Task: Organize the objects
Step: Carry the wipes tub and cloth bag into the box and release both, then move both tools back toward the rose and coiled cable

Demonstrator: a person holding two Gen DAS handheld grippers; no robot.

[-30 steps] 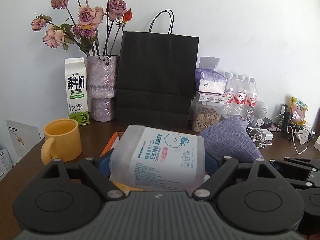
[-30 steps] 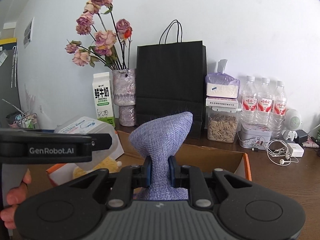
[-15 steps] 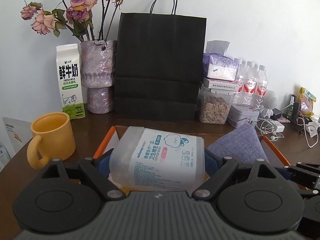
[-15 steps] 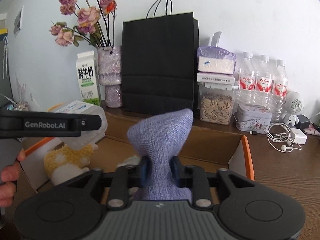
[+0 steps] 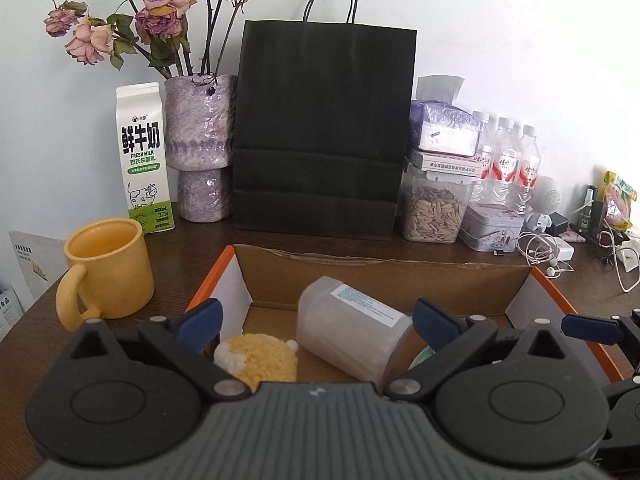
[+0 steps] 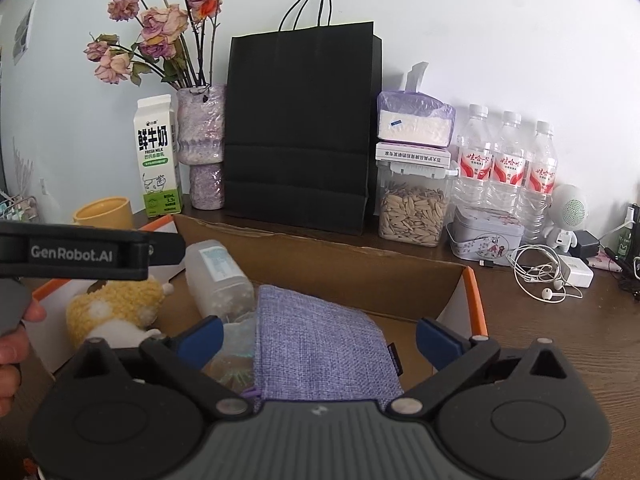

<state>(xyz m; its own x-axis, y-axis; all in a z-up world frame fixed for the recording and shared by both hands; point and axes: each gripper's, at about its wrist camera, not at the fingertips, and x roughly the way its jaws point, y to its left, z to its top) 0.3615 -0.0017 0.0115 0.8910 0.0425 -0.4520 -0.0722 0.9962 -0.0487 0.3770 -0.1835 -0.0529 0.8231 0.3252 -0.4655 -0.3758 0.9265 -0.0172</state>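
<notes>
Both hand-held grippers, left (image 5: 316, 320) and right (image 6: 318, 336), just opened wide, cotton-swab jar (image 5: 352, 336) and purple linen pouch (image 6: 324, 344) now released, lying in cardboard box (image 5: 384, 270), pouch visible only from right wrist

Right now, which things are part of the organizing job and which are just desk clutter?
Job:
- box
- swab jar, lying in the box
- purple pouch, in the box
- yellow plush, in the box
- left tongs and right tongs, both open, jaws just opened, gripping nothing

Clutter:
- mug
- milk carton
- vase
- black bag
- seed jar
- water bottles
- tin
- earphones
</notes>
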